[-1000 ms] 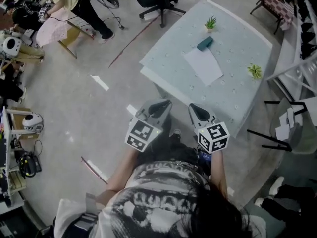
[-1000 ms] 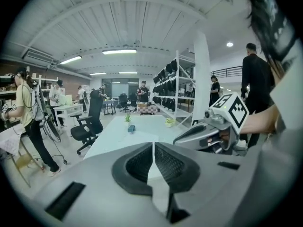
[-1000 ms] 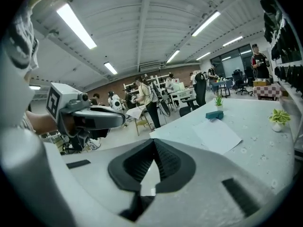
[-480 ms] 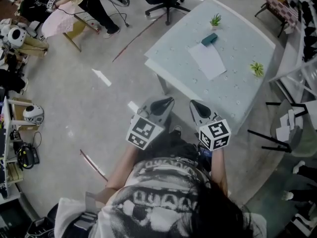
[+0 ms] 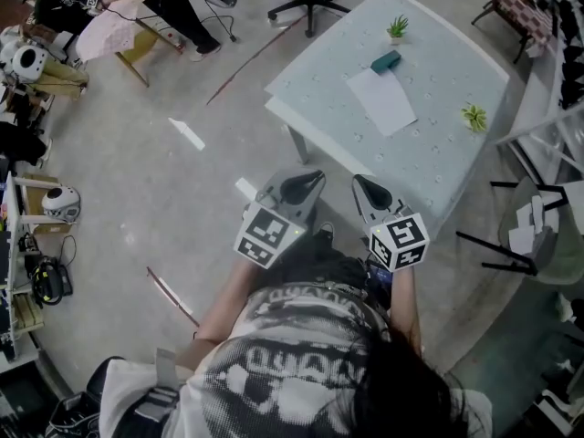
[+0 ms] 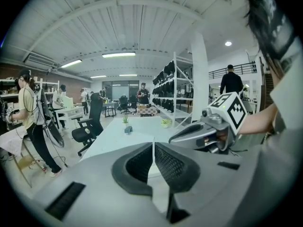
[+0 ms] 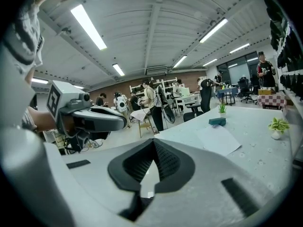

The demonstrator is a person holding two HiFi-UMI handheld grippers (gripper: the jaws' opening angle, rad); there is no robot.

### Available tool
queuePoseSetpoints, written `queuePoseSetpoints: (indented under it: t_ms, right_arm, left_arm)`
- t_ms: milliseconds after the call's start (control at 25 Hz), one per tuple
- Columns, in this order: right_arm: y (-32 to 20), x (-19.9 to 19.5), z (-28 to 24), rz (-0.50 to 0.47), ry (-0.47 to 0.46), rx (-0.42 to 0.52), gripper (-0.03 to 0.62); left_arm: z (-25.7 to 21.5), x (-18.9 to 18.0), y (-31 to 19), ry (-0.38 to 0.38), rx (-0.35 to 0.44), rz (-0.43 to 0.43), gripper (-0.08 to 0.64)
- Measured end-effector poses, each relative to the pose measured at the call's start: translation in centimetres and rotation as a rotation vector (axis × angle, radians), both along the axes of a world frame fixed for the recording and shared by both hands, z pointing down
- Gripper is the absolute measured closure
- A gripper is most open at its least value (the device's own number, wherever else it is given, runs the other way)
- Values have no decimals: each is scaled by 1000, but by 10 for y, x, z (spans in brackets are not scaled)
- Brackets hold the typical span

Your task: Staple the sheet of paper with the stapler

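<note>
Lower centre: left gripper [image 5: 297,188] and right gripper [image 5: 369,192] side by side, both clenched tight, empty, touching nothing, short of table [image 5: 438,158]. Upper right: sheet of paper [image 5: 381,100] flat mid-table, teal stapler [image 5: 385,61] just beyond sheet's far edge.

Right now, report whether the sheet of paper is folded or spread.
Spread: the sheet of paper lies flat, unfolded, on the table near the teal stapler.
</note>
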State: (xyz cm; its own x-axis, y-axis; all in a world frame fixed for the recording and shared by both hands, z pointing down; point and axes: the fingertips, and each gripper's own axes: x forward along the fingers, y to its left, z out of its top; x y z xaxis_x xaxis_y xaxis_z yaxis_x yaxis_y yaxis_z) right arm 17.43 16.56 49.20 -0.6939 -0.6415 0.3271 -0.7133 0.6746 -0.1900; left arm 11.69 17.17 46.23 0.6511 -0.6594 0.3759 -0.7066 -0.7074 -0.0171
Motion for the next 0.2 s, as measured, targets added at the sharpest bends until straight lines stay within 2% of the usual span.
queuePoseSetpoints:
  t_ms: [200]
  right_arm:
    - [-3, 9, 1, 20, 2, 7, 603]
  left_arm:
    - [1, 10, 1, -5, 8, 23, 548]
